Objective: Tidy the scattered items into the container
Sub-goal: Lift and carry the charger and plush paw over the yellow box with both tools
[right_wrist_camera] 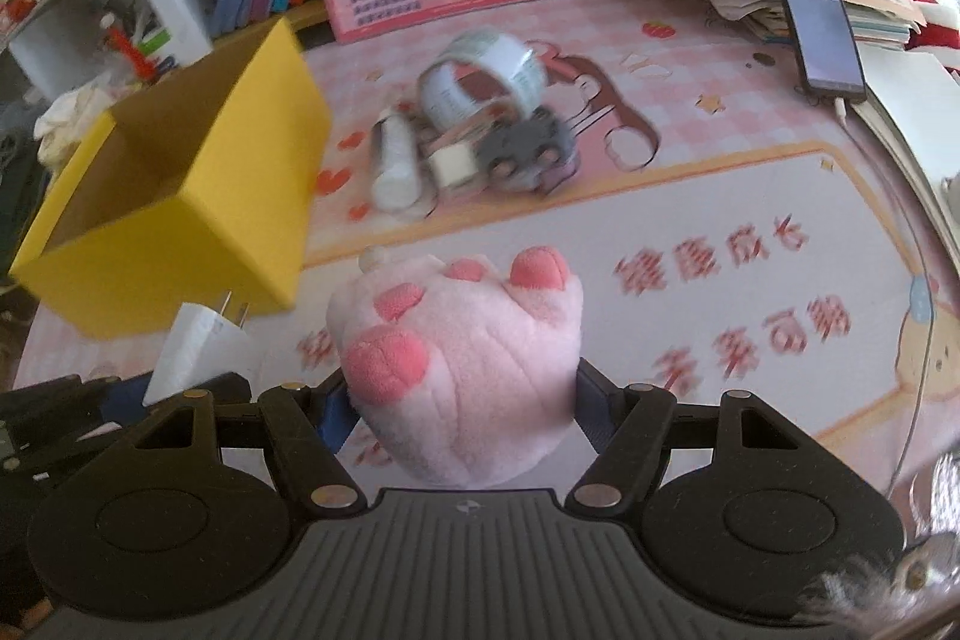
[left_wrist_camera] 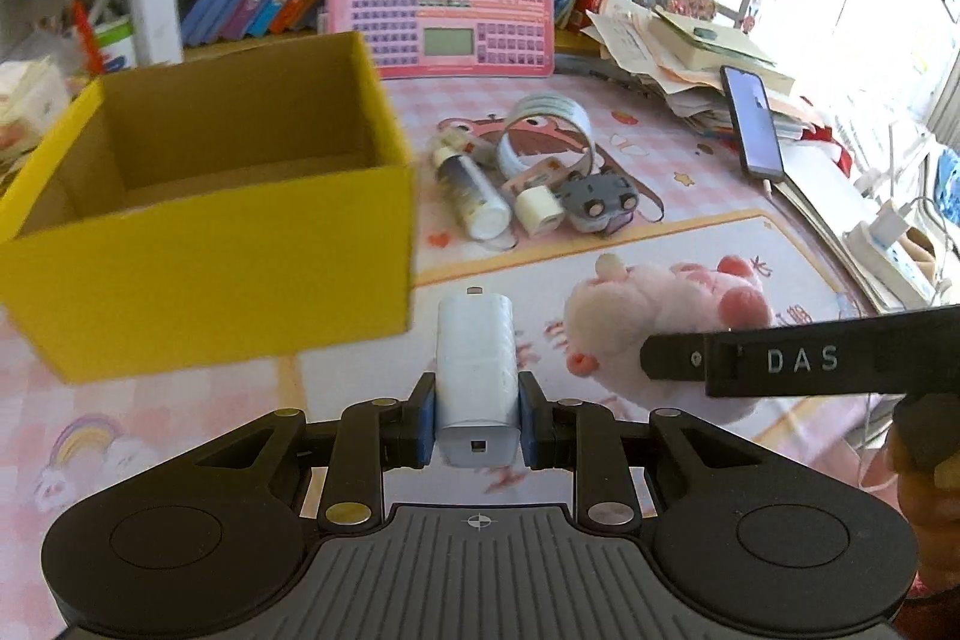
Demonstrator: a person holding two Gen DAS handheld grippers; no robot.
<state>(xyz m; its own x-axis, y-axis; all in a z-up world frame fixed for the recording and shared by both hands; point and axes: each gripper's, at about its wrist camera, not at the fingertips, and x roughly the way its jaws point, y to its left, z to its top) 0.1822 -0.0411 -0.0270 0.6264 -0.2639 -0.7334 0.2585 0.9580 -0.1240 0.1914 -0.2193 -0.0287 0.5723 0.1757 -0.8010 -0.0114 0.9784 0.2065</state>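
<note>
My left gripper (left_wrist_camera: 475, 424) has its jaws clamped on a white charger plug (left_wrist_camera: 477, 370), held above the desk (left_wrist_camera: 720, 244) just right of the open yellow box (left_wrist_camera: 210, 244). My right gripper (right_wrist_camera: 462, 400) has its jaws closed around a pink plush paw (right_wrist_camera: 462, 358). A tape roll (left_wrist_camera: 546, 130), a tube (left_wrist_camera: 471, 196) and a small grey car (left_wrist_camera: 600, 202) lie clustered beyond, beside the box.

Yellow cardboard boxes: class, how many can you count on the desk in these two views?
1. The yellow cardboard box stands open-topped at the left of the pink desk mat, beside the pile of small items. Others may be hidden beyond the frames.
</note>
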